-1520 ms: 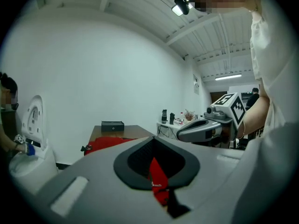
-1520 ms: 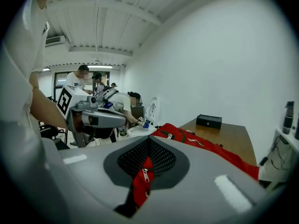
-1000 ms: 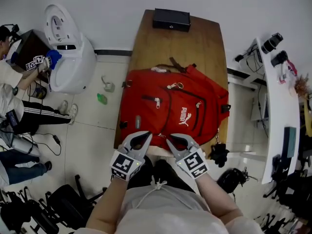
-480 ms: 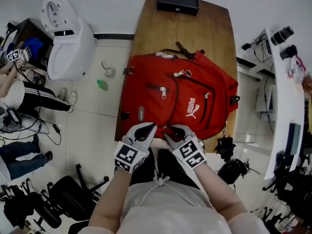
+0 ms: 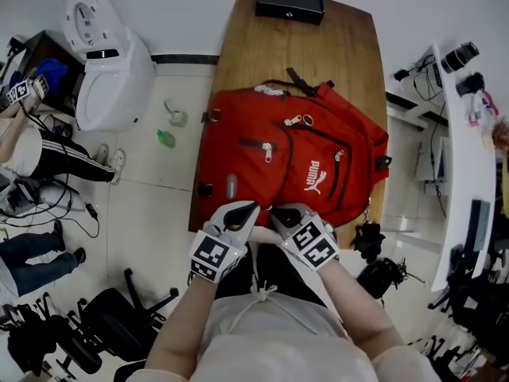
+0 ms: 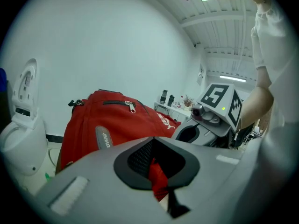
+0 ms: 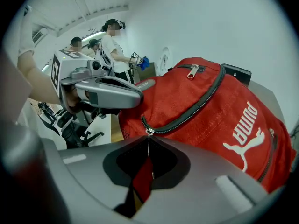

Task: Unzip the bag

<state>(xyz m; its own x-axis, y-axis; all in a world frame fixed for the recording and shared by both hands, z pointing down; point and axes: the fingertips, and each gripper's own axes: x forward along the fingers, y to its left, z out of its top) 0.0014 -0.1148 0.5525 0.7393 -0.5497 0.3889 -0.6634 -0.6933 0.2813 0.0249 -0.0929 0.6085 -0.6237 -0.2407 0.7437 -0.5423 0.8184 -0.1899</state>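
The red backpack (image 5: 286,161) reads "PUMA" in white. The left gripper (image 5: 242,211) pinches the fabric at its near edge, while the right gripper (image 5: 280,213) is clamped on the red zipper pull (image 7: 144,177).

Overhead, two low close-ups — shared bag (image 5: 286,161)

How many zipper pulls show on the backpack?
4: left-pocket pull, top pull, right-pocket pull, and near-edge pull held by the right gripper. Others may be hidden.

Left gripper (image 6: 158,171) jaws pinched on fold of red bag (image 6: 112,122) — right gripper (image 6: 187,133) close alongside.
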